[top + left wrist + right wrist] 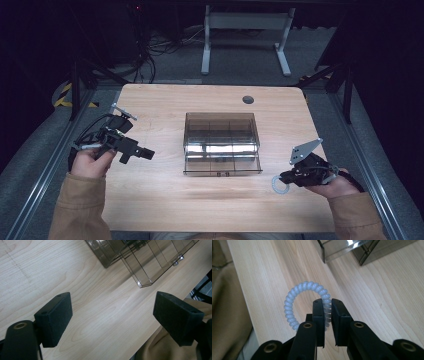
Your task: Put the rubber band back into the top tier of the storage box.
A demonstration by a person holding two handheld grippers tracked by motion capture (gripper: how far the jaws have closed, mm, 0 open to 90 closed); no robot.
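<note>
A pale blue spiral hair tie (298, 293) hangs from my right gripper (327, 303), whose jaws are shut on one side of the ring. In the high view that right gripper (288, 178) sits low over the table's right front, the hair tie (277, 184) sticking out to its left. My left gripper (112, 315) is open, its two black pads wide apart over bare wood. In the high view the left gripper (142, 153) is held at the table's left side, pointing toward the clear smoked-plastic drawer box (221, 141) in the middle, whose drawer is pulled out toward me.
The drawer box (140, 260) has divided compartments, and its corner (342, 247) lies just beyond the hair tie. A round cable hole (248, 99) is at the table's far edge. Tan sleeves (82, 205) come in from the bottom. A white desk frame (245, 30) stands beyond the table.
</note>
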